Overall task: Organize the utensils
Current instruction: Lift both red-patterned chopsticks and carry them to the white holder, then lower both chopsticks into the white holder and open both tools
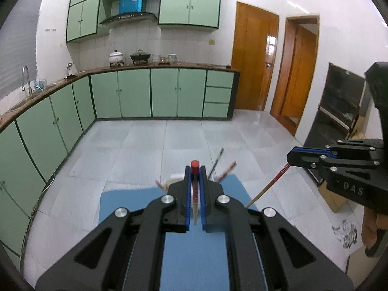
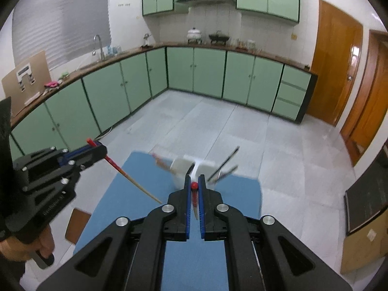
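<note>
L gripper (image 1: 195, 169) fingers nearly closed, pinching a red-capped chopstick (image 1: 194, 186). R gripper (image 2: 194, 181) doing same w/ another red-topped chopstick (image 2: 194, 194), both over blue mat (image 2: 135, 169).

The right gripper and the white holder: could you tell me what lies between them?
Only bare blue mat, seen in the right wrist view, separates the right gripper from the white holder.

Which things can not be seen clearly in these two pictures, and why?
- White holder: blurred in the right wrist view; in the left wrist view the left gripper hides most of it.
- Utensils in the holder: blurred, kind unclear.
- Chopstick in the left gripper: its middle is covered by the fingers.
- Blue mat: near edge hidden by the gripper body.
</note>
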Available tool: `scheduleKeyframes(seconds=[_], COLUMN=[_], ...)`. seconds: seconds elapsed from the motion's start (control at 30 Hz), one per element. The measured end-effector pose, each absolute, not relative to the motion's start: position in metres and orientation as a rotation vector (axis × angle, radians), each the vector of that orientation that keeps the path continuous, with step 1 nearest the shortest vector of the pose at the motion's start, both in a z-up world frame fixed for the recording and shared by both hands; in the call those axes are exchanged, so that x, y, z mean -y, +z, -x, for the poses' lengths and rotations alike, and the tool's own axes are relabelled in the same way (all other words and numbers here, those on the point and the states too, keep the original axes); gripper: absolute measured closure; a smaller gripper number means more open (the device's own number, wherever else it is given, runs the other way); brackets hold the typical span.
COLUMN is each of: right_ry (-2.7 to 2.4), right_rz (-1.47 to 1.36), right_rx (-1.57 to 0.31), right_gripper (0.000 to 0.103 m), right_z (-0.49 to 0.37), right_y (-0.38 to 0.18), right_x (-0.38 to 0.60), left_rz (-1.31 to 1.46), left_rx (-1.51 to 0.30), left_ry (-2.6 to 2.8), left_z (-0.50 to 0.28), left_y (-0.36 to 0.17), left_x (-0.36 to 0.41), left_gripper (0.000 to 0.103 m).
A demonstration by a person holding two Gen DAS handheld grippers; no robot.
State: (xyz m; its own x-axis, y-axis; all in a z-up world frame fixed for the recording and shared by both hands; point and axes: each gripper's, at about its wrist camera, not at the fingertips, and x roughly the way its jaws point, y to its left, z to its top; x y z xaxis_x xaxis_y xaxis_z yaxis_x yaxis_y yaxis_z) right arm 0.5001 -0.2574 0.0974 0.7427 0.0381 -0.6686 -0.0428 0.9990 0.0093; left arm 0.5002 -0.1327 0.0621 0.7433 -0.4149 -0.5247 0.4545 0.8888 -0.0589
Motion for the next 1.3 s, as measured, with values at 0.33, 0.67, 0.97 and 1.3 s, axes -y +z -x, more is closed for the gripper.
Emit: scheduleKeyframes(seconds=[0.33,0.67,0.97,1.3], right_ry=[-0.018,-0.024,-0.018,-0.038], right_rz=[-0.009,-0.105,-0.206,-0.2], right_rx=[-0.699,-0.806,-0.882,-0.818], right_gripper=[0.097,0.097,0.095,0.091], right_z=[-0.601,-0.675,-0.696,-0.669], right_y=[0.092,0.007,-0.039,-0.023], right_x=[0.273,0.309,0.33,0.337], left_rz=[-0.037,-0.044,-0.044,-0.007], left_rx=[-0.564,-0.671,-0.759,-0.726], left_ry=[-0.393,-0.362,-0.349,-0.323], left_z=[-0.603,-0.685,-0.711,-0.695], left_y=[0.057,-0.02,-0.062,-0.042], left_x=[0.167,0.177,0.168,0.146], left_gripper=[0.098,0.098,0.083,0.058])
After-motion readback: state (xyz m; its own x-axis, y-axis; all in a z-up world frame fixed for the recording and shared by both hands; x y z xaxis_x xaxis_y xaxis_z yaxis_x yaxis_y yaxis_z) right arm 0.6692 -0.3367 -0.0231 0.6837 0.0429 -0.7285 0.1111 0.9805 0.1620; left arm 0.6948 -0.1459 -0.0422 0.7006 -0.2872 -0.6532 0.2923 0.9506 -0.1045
